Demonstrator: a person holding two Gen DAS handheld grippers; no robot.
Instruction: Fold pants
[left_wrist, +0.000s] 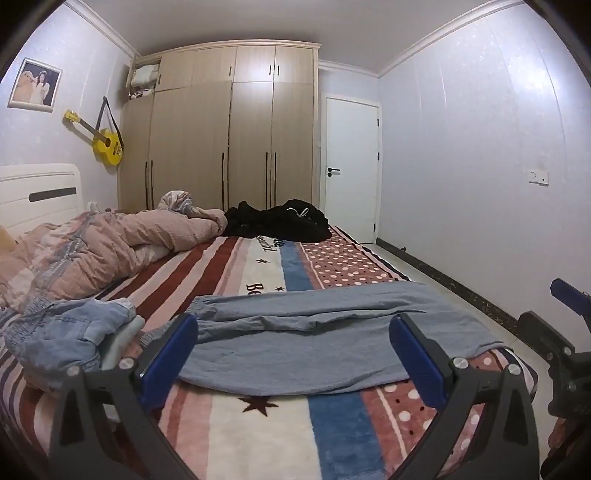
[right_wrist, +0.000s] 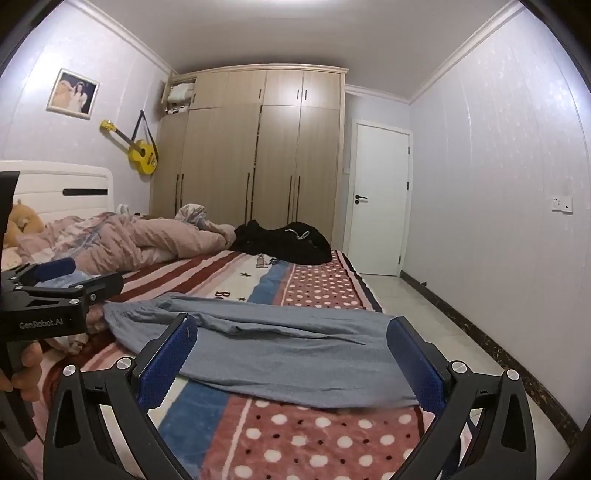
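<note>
Bedroom light falls flat on the striped and dotted blanket (left_wrist: 229, 424) that covers the bed, and on it, straight ahead of me, lie the blue-grey pants (left_wrist: 314, 343) I am to fold. They are spread lengthwise across the near part of the bed, one leg lying partly over the other, the gathered cuffs off to the left and the wider end reaching the right edge of the mattress. Thin, soft cloth, I judge: light to lift, limp, and ready to sag or wrinkle if I take it at one point only, so I would pinch the near hem with both tools well apart and carry it over evenly. My left gripper (left_wrist: 295, 354) hovers just short of the near edge with its blue pads spread wide and nothing between them; my right gripper (right_wrist: 291, 354) is the same, gaping and empty, nearer the wide end. Just left of the pants sits a crumpled denim garment (left_wrist: 70, 332), apart from them. Farther back are a pink quilt (left_wrist: 122, 240) and a heap of black clothes (left_wrist: 284, 221), with the wardrobe (left_wrist: 221, 129) behind.
</note>
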